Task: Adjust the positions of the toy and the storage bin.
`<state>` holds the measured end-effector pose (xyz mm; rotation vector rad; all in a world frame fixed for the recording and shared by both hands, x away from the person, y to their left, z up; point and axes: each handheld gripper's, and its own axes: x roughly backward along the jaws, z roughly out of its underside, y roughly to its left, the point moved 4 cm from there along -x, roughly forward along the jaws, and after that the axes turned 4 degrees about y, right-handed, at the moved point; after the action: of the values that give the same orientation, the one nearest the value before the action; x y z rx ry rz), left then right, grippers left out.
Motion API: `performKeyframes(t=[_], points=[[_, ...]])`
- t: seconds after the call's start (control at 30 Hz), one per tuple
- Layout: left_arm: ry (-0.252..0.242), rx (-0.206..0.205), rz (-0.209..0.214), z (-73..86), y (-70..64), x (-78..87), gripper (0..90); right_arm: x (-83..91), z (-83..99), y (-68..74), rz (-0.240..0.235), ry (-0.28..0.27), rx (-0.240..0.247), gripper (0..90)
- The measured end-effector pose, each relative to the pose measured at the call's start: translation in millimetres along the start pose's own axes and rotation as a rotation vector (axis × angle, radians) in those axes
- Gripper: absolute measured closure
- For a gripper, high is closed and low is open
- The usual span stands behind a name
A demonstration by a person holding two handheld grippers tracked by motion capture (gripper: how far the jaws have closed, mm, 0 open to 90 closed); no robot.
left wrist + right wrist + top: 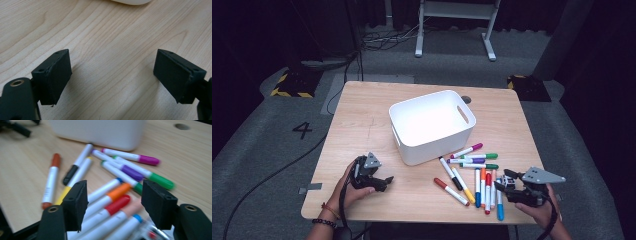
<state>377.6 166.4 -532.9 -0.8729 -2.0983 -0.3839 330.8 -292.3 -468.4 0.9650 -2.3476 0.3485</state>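
Left gripper [381,183], left of the white bin [432,125]: jaws wide, empty, over bare table [362,120]. Markers [477,177] lie loose in front of the bin, white barrels, coloured caps, labels unreadable. Right gripper [503,181]: jaws wide, empty, at the markers' right edge.

A light wooden table [362,125] with rounded corners stands on a grey carpeted floor [267,150] in a dim room — the table top is brightly lit while the edges of the scene fall into near black. A black number four [302,130] is marked on the carpet to the table's left. Yellow-and-black striped blocks [292,84] sit on the floor at either far corner. Black cables [382,37] trail across the carpet behind the table. Farther back stands a white metal frame [457,25] on two legs — dark walls rise behind it.
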Motion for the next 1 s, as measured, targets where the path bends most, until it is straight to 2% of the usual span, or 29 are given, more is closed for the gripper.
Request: performKeyframes(t=[0.03, 0.07, 0.1, 0.13, 0.2, 0.23, 0.27, 0.3, 0.33, 0.37, 0.53, 0.63, 0.83, 0.93, 0.97, 1.0], points=[[0.0, 0.0, 0.0, 0.0, 0.0, 0.0, 14.9, -4.3, -2.5, 7.9, -0.019, 0.009, 0.017, 40.8], [0.0, 0.0, 0.0, 0.0, 0.0, -0.1, 14.9, -4.3, -2.5, 7.9, -0.019, 0.009, 0.017, 40.8], [-0.002, 0.0, -0.007, -0.3, 0.3, -0.5, 14.5, -14.0, -7.8, 23.6, -0.071, 0.016, 0.051, 43.5], [-0.004, 0.0, -0.001, -0.8, 0.0, -1.2, 14.0, -19.2, -10.4, 31.6, -0.094, 0.023, 0.067, 44.5], [0.0, 0.004, 0.003, -1.2, 0.0, -1.9, 12.4, -29.6, -15.3, 46.7, -0.128, 0.045, 0.103, 47.4], [0.001, -0.01, -0.003, -2.0, 1.5, -2.0, 12.0, -35.0, -17.4, 52.9, -0.148, 0.052, 0.121, 48.4], [0.001, -0.01, -0.003, -2.0, 1.5, -2.0, 11.9, -35.0, -17.4, 52.9, -0.148, 0.052, 0.121, 48.4], [0.002, -0.011, -0.001, -2.0, 1.6, -2.0, 11.9, -40.4, -19.6, 59.6, -0.169, 0.061, 0.129, 49.2], [0.002, -0.012, -0.002, -2.0, 1.6, -2.0, 11.9, -50.6, -22.8, 71.3, -0.197, 0.085, 0.15, 51.1], [0.002, -0.012, -0.002, -2.0, 1.6, -2.0, 11.9, -56.1, -24.2, 75.4, -0.207, 0.095, 0.176, 51.2], [0.002, -0.012, -0.001, -2.0, 1.6, -2.0, 11.9, -80.7, -29.2, 91.8, -0.228, 0.164, 0.195, 53.0], [0.002, -0.012, -0.002, -2.0, 1.7, -2.0, 11.9, -92.6, -32.4, 97.6, -0.229, 0.179, 0.217, 53.6], [0.002, -0.012, -0.002, -2.0, 1.6, -2.0, 11.9, -108.8, -33.8, 102.1, -0.221, 0.225, 0.225, 55.0], [0.002, -0.012, -0.001, -2.0, 1.6, -2.0, 11.9, -117.8, -34.6, 101.9, -0.216, 0.247, 0.202, 55.2], [0.002, -0.012, -0.002, -2.0, 1.7, -2.0, 11.9, -119.3, -34.6, 101.6, -0.207, 0.258, 0.204, 55.2], [0.002, -0.012, -0.001, -2.0, 1.6, -2.0, 11.9, -120.8, -34.7, 99.1, -0.196, 0.268, 0.238, 55.4]])
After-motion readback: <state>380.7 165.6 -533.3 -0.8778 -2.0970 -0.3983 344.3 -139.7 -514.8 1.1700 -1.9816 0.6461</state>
